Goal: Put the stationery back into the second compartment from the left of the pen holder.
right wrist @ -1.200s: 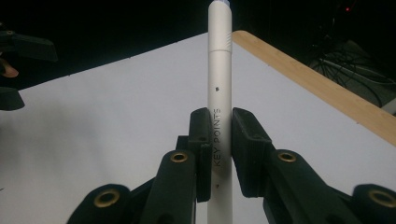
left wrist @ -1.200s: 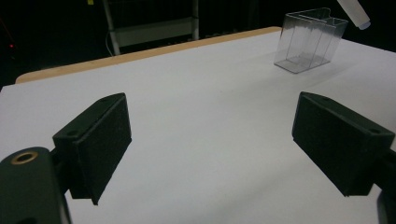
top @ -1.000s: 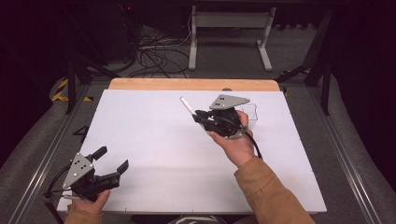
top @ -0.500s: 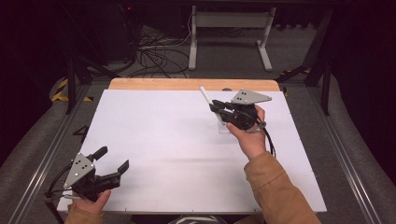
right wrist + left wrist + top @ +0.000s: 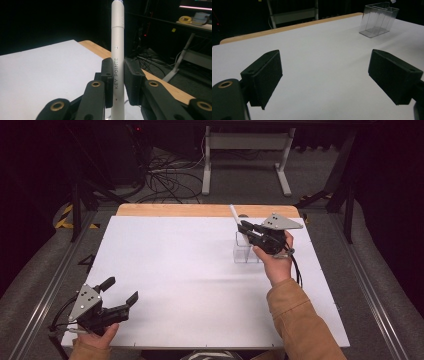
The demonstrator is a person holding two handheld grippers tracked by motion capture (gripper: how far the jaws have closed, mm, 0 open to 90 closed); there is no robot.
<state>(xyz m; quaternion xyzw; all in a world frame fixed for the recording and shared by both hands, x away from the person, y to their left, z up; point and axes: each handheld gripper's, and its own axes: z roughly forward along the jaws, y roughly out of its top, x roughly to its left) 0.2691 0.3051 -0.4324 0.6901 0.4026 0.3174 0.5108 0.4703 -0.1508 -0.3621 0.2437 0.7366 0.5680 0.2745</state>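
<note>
Right hand-held gripper [image 5: 248,229] clamped mid-barrel on white pen [image 5: 117,50], up over clear holder [image 5: 246,251] at surface [image 5: 190,270] far edge. Pen's light, stiff, prob. slick (grip near middle). Left hand-held gripper [image 5: 121,292] idle, jaws apart.

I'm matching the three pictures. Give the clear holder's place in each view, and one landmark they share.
High view: holder right of centre, under the right gripper and its pen.
Left gripper view: top right, beyond the open jaws.
Right gripper view: I cannot make it out.
Shared landmark: the table's wooden far edge.
</note>
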